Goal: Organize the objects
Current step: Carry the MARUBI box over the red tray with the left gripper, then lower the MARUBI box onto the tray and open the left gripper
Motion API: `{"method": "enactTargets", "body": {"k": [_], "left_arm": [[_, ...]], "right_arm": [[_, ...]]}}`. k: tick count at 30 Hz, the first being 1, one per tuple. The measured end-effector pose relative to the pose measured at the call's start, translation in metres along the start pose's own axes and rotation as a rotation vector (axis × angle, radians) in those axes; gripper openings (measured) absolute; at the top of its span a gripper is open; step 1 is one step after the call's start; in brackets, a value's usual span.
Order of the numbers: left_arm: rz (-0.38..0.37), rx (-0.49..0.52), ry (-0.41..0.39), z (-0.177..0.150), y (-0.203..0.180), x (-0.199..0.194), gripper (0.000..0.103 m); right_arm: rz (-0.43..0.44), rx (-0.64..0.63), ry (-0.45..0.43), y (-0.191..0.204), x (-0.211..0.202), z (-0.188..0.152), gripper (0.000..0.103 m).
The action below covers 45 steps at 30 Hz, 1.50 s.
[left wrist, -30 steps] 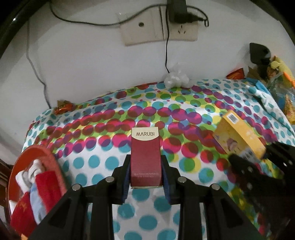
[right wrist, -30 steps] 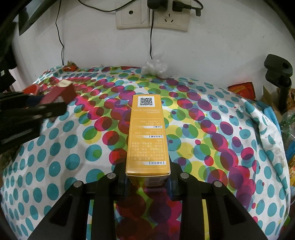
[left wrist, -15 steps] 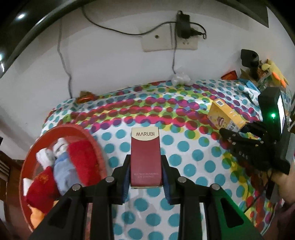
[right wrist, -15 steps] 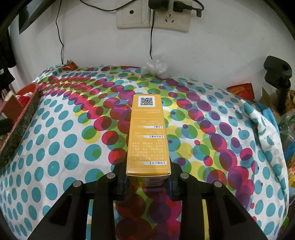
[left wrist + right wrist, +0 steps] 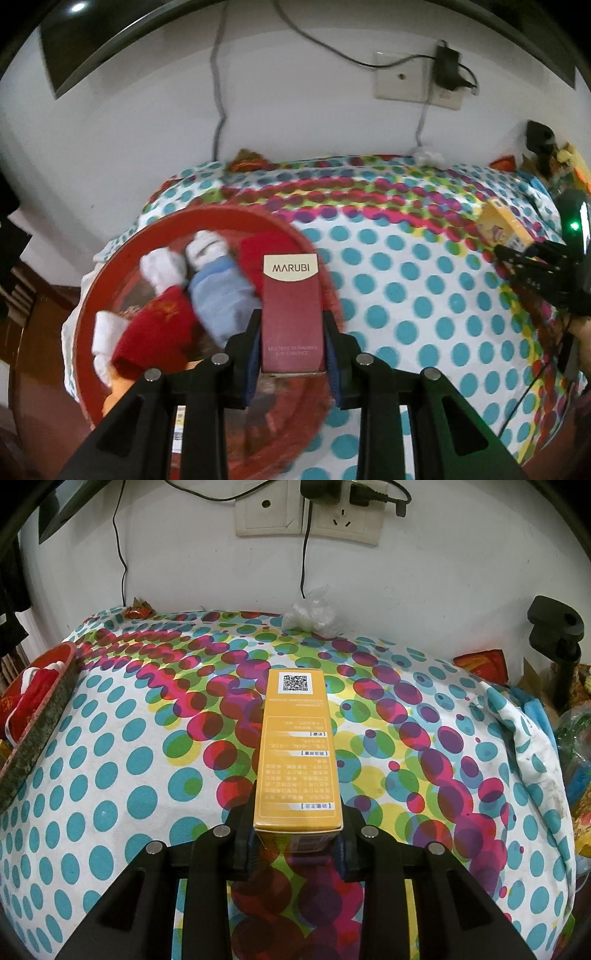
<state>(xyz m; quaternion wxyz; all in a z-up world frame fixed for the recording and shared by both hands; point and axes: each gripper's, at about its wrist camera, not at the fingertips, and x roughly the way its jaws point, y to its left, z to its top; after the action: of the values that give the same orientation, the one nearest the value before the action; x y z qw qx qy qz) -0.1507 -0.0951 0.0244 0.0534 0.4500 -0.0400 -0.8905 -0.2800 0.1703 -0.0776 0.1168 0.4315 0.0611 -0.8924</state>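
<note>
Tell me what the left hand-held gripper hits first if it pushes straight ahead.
Probably the red basin: the left hand-held gripper, shut on the MARUBI box, points down over its right rim; depth is unclear.

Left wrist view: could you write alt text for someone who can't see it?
The left gripper clamps a dark red MARUBI box above a round red basket of rolled socks, on a polka-dot cloth. At right, another gripper holds a yellow box.

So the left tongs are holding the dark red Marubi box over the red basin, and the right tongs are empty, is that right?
Not quite. The right tongs are not empty: the right wrist view shows them shut on a yellow box. The left tongs do hold the Marubi box over the red basin.
</note>
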Motion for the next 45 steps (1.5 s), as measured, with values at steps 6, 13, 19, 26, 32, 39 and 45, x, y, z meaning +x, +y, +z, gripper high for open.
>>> {"method": "enactTargets", "body": {"k": [6,13,19,26,32,39,45], "left_arm": [[0.033,-0.043,0.022,-0.008,0.035,0.008,0.030],[0.056,-0.088,0.037,-0.016,0.067,0.020,0.030],[0.066,-0.102,0.044,-0.019,0.084,0.030,0.030],[0.048,-0.134,0.058,-0.023,0.102,0.041,0.030],[0.049,-0.111,0.045,-0.024,0.103,0.044,0.031],[0.050,-0.100,0.044,-0.026,0.104,0.045,0.038],[0.053,-0.133,0.036,-0.027,0.108,0.036,0.053]], "right_arm": [[-0.010,-0.008,-0.001,-0.002,0.000,0.001,0.029],[-0.010,-0.007,-0.001,-0.002,-0.001,0.001,0.029],[-0.015,-0.011,-0.002,-0.005,0.000,0.001,0.029],[-0.017,-0.013,-0.003,-0.001,0.000,0.000,0.029],[-0.019,-0.013,-0.003,0.001,0.000,0.000,0.030],[-0.024,-0.016,-0.003,0.004,-0.001,0.000,0.030],[-0.028,-0.014,-0.002,-0.008,0.000,0.001,0.032]]}}
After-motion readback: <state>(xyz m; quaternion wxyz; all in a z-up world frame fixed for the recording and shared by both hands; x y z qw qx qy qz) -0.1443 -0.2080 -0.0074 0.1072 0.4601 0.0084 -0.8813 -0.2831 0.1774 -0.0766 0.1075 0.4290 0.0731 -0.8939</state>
